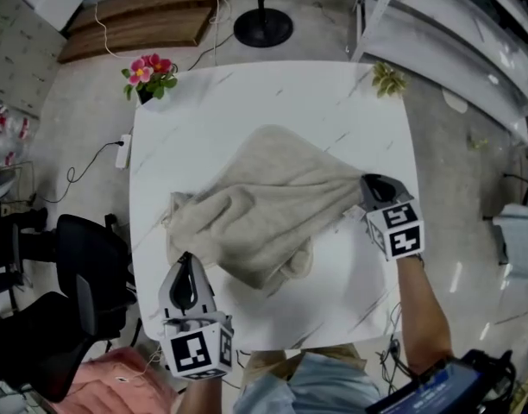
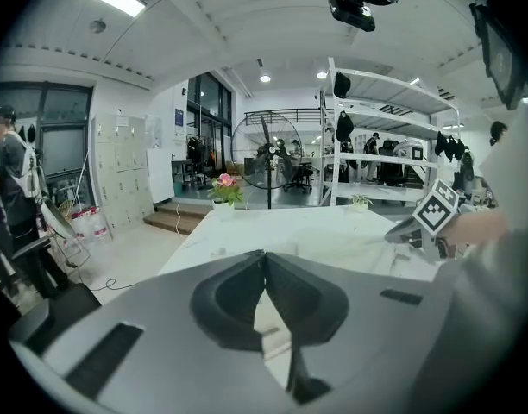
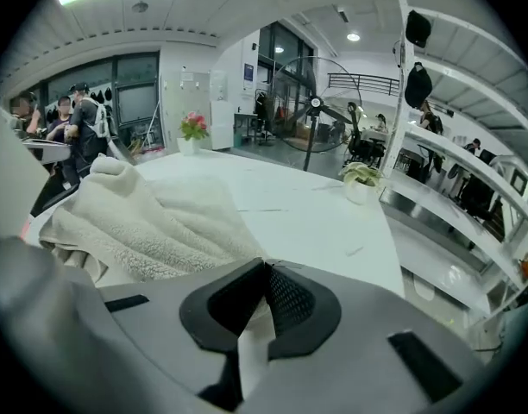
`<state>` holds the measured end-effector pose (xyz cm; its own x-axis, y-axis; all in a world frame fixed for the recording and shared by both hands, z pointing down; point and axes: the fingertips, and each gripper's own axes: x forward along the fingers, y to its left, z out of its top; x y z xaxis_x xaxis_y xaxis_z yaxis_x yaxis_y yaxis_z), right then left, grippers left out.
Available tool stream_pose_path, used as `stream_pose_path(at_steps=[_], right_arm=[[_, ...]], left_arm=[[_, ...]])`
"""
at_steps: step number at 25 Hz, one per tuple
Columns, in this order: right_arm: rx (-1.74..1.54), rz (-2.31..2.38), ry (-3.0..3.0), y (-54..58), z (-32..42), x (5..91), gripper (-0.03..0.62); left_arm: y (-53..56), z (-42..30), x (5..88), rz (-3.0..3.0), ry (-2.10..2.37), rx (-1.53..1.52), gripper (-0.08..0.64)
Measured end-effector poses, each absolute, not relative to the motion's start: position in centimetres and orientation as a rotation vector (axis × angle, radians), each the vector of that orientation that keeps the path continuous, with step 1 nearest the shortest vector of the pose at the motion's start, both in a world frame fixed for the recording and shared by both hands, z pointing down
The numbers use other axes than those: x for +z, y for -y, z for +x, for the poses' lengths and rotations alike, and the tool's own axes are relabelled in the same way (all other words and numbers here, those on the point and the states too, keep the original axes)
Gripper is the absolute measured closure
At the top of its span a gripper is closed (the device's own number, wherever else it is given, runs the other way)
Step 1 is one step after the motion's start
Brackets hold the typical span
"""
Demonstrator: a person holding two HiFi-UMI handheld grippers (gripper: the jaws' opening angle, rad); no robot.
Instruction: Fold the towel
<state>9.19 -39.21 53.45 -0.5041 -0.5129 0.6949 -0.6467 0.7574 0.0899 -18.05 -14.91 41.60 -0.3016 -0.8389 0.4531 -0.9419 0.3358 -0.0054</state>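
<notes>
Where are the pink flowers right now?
In the head view, the pink flowers stand at the far left corner of the white table, up and left of the crumpled towel.

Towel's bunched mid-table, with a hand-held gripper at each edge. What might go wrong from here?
The right hand-held gripper pinches only the towel's corner, so it may slip out when pulled. The towel is bunched, so folding now could trap creases. The left hand-held gripper is shut at the near edge, and whether it holds any cloth is unclear.
</notes>
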Motion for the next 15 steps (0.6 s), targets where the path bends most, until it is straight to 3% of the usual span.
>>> stream_pose_path(at_steps=[8, 10, 12, 15], right_arm=[[0.182, 0.965, 2.164, 44.5, 11.6, 53.7, 0.566], [0.187, 0.952, 2.196, 43.9, 10.9, 53.0, 0.530], [0.200, 0.936, 2.256, 42.6, 9.9, 51.6, 0.445], [0.168, 0.932, 2.338, 39.8, 8.9, 48.8, 0.419]], left_arm=[[13.8, -19.0, 42.3, 1.538, 2.265, 0.400, 0.552], [13.4, -19.1, 42.5, 1.534, 2.263, 0.402, 0.552], [13.0, -19.1, 42.9, 1.532, 2.261, 0.409, 0.552], [11.9, -19.2, 43.7, 1.534, 2.243, 0.417, 0.551]])
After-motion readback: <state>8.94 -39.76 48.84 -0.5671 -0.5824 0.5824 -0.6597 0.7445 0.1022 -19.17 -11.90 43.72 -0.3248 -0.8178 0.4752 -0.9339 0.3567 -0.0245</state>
